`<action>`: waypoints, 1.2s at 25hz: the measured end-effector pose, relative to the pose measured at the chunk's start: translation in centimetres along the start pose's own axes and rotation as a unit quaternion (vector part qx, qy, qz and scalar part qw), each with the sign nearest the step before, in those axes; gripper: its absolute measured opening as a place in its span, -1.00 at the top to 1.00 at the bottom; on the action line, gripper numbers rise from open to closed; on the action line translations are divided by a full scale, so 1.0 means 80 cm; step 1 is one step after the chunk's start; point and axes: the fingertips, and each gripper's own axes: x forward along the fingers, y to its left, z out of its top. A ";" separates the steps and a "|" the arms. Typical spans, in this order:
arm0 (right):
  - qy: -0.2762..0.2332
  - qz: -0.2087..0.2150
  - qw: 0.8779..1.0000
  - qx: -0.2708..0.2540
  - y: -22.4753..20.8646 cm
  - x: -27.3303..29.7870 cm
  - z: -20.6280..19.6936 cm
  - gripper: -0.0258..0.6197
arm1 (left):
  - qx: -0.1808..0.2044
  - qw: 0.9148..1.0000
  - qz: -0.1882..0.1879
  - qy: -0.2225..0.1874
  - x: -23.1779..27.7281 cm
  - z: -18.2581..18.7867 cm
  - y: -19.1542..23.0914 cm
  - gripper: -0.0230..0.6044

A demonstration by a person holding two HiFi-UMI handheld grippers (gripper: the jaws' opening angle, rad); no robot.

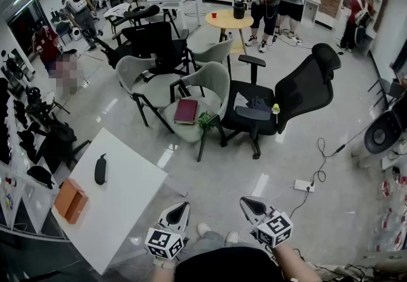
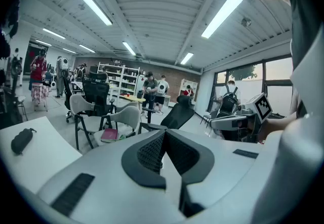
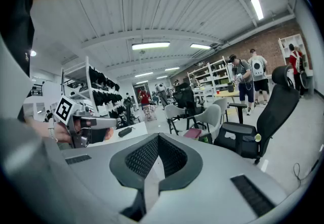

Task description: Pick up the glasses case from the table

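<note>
Left gripper (image 1: 183,208), right gripper (image 1: 247,202) closed; case (image 1: 100,169) untouched.

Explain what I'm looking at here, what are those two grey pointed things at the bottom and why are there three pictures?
No robot here: a person holds a two-jaw gripper in each hand. The head view comes from a camera on the person's head, looking down; the left gripper and the right gripper show at its bottom. The other two come from cameras riding on each gripper, looking along its jaws. Both grippers are shut and hold nothing. On the white table lie a black glasses case and an orange box, neither touched.
</note>
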 end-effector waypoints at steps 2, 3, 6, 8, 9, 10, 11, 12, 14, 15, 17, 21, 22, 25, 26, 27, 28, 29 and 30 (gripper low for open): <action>-0.003 0.000 1.000 -0.001 0.003 0.014 0.008 0.84 | 0.004 1.000 0.001 -0.007 0.003 0.013 0.018 0.87; -0.003 0.000 1.000 -0.002 0.004 0.020 0.013 0.84 | 0.006 1.000 0.001 -0.009 0.005 0.018 0.026 0.87; 0.002 0.003 1.000 -0.012 0.010 0.042 0.024 0.84 | 0.005 1.000 -0.003 -0.008 0.011 0.026 0.045 0.87; 0.007 0.006 1.000 -0.019 0.013 0.058 0.030 0.84 | 0.005 1.000 -0.003 -0.006 0.014 0.027 0.059 0.87; 0.009 0.007 1.000 -0.019 0.014 0.066 0.034 0.84 | 0.006 1.000 -0.001 -0.005 0.015 0.028 0.067 0.87; 0.009 0.007 1.000 -0.018 0.015 0.074 0.039 0.84 | 0.005 1.000 0.001 -0.005 0.015 0.028 0.075 0.87; 0.009 0.009 1.000 -0.018 0.017 0.082 0.044 0.84 | 0.003 1.000 0.003 -0.005 0.015 0.029 0.083 0.87; 0.007 0.013 1.000 -0.017 0.018 0.090 0.047 0.84 | 0.000 1.000 0.004 -0.004 0.015 0.030 0.091 0.87; 0.004 0.018 1.000 -0.008 0.022 0.108 0.053 0.84 | -0.005 1.000 0.007 -0.003 0.013 0.031 0.108 0.87; 0.004 0.017 1.000 -0.003 0.024 0.118 0.055 0.84 | -0.007 1.000 0.007 -0.003 0.011 0.030 0.117 0.87; 0.010 0.018 1.000 -0.008 0.030 0.141 0.054 0.84 | -0.010 1.000 0.009 -0.003 0.003 0.028 0.139 0.87; 0.024 0.027 0.999 -0.017 0.055 0.195 0.065 0.84 | -0.022 1.000 0.020 -0.004 -0.017 0.026 0.195 0.87; 0.026 0.032 0.999 -0.020 0.063 0.208 0.070 0.84 | -0.026 0.999 0.025 -0.003 -0.021 0.025 0.209 0.87; 0.031 0.052 0.997 -0.038 0.081 0.246 0.076 0.84 | -0.039 0.998 0.044 -0.004 -0.034 0.021 0.245 0.87; 0.033 0.057 0.997 -0.039 0.085 0.260 0.080 0.84 | -0.044 0.998 0.051 -0.005 -0.037 0.019 0.256 0.87; 0.034 0.062 0.997 -0.037 0.086 0.274 0.084 0.84 | -0.049 0.997 0.059 -0.006 -0.037 0.017 0.266 0.87; 0.035 0.067 0.996 -0.036 0.086 0.289 0.089 0.84 | -0.053 0.996 0.065 -0.007 -0.035 0.017 0.275 0.87; 0.036 0.072 0.996 -0.035 0.084 0.303 0.094 0.84 | -0.057 0.996 0.071 -0.007 -0.031 0.017 0.285 0.87; 0.039 0.079 0.995 -0.037 0.081 0.318 0.099 0.84 | -0.059 0.995 0.077 -0.007 -0.026 0.019 0.294 0.87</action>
